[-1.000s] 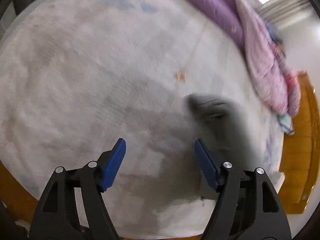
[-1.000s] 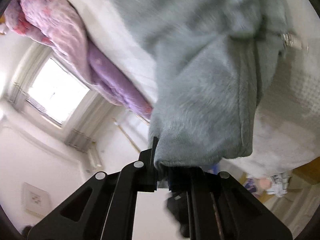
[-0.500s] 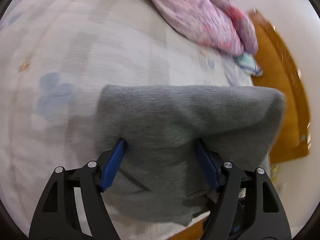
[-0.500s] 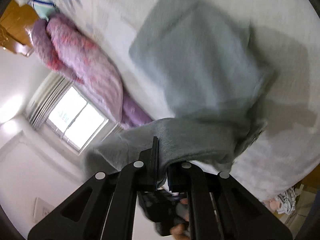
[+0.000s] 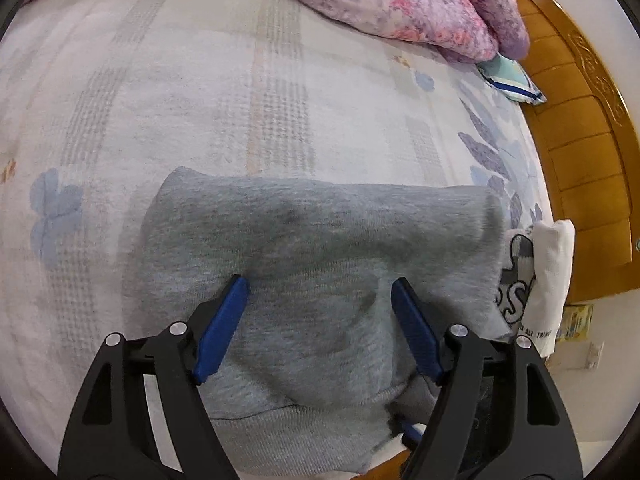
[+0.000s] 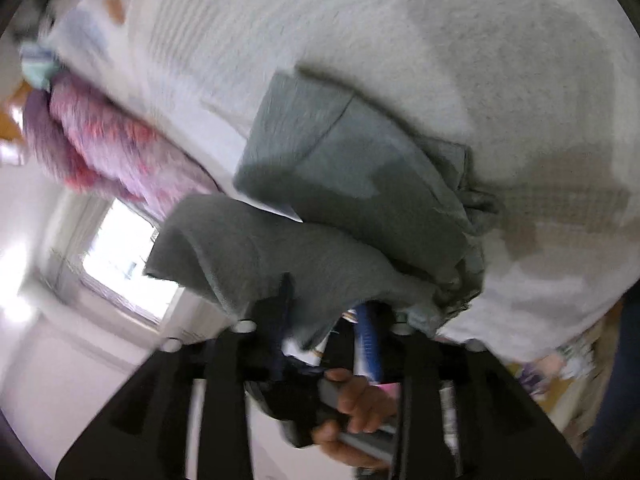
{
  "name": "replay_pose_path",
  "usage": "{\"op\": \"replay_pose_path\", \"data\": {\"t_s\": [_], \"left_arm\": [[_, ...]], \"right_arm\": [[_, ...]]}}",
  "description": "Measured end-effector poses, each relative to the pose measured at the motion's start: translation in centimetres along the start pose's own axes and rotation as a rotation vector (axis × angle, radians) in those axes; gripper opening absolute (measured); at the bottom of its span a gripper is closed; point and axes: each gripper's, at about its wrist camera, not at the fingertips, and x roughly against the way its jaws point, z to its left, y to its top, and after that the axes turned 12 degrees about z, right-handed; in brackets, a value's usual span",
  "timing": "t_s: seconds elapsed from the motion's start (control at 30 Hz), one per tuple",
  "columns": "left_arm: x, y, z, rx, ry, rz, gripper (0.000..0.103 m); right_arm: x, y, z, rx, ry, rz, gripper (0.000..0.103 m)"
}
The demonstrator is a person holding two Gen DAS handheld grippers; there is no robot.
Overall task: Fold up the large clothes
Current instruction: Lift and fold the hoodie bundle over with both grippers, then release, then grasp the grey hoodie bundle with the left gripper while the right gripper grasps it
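Note:
A grey sweatshirt lies folded on the pale patterned bed sheet, near the bed's front edge. My left gripper hovers just over it, open, blue fingers wide apart with the cloth beneath them. In the blurred right wrist view the grey sweatshirt shows as stacked layers. Its nearest flap droops over my right gripper. That gripper's jaws are opening, and the flap's edge hangs loose between them without being pinched. A hand holding the other gripper shows below.
A pink and purple quilt is bunched along the far side of the bed. A wooden headboard stands at the right, with a teal folded cloth beside it. A white printed garment lies right of the sweatshirt. A bright window shows.
The right gripper, shut on the sweatshirt's edge before, brought it down over the folded part and its jaws have parted. The left gripper swung across the sheet to hover over the sweatshirt.

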Motion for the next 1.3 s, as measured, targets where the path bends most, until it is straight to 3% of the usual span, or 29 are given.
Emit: {"op": "replay_pose_path", "data": {"t_s": [0.03,0.07,0.1,0.23,0.27,0.33,0.37,0.4,0.5,0.57,0.67,0.73,0.93,1.07,1.13,1.17,1.23,1.3], "left_arm": [[-0.2,0.2,0.0,-0.001,0.008,0.007,0.074],[-0.4,0.4,-0.1,-0.005,0.023,0.013,0.074],[-0.7,0.7,-0.2,-0.007,0.031,0.02,0.074],[-1.4,1.4,-1.2,-0.029,0.037,0.043,0.074],[-1.5,1.6,-1.4,-0.038,0.047,0.044,0.074],[-1.4,1.7,-1.4,-0.032,0.041,0.045,0.074],[-1.3,1.6,-1.1,-0.022,0.026,0.045,0.074],[-1.2,1.6,-0.9,-0.017,0.014,0.045,0.074],[-0.6,1.4,-0.1,0.007,-0.029,0.042,0.074],[0.3,1.2,0.1,0.009,-0.054,0.026,0.074],[2.1,0.9,0.7,0.032,-0.085,-0.013,0.074],[2.6,1.3,0.7,0.026,-0.073,-0.02,0.074],[-1.2,4.8,0.3,0.041,0.017,0.085,0.074],[-3.3,6.3,-0.3,0.034,0.084,0.11,0.075],[-3.4,6.8,-0.1,0.055,0.097,0.115,0.075],[-2.8,6.8,-0.1,0.068,0.088,0.103,0.075],[-1.3,6.3,0.3,0.091,0.054,0.062,0.075],[0.5,5.2,0.6,0.096,0.019,0.019,0.076]], "right_arm": [[0.4,-0.2,0.2,0.007,-0.005,-0.01,0.058],[0.8,-0.3,0.8,0.028,-0.007,-0.021,0.074],[1.3,-0.7,1.5,0.066,-0.028,-0.037,0.075],[2.4,-2.4,6.7,0.396,-0.345,-0.083,0.075],[1.7,-3.3,8.3,0.512,-0.469,-0.082,0.075],[-0.3,-5.2,10.1,0.726,-0.641,-0.048,0.065],[-2.1,-6.1,10.9,0.816,-0.721,-0.023,0.052],[-4.0,-6.9,11.4,0.897,-0.75,0.012,0.037],[-9.2,-7.8,11.8,1.097,-0.9,0.023,0.006],[-11.8,-7.0,11.2,1.161,-0.978,0.015,0.003],[-14.1,-3.9,10.1,1.116,-1.086,-0.017,0.0],[-14.1,-2.2,9.4,1.063,-1.105,-0.036,0.0],[-15.5,-0.3,9.3,1.073,-1.172,-0.035,0.0],[-15.8,1.5,9.7,0.997,-1.118,-0.002,0.0],[-15.0,1.1,10.3,0.963,-1.037,0.035,0.0],[-13.6,0.5,10.4,0.95,-0.985,0.061,0.005],[-11.9,-0.5,10.8,0.922,-0.921,0.085,0.024],[-9.6,-1.5,10.9,0.909,-0.847,0.086,0.061]]}}
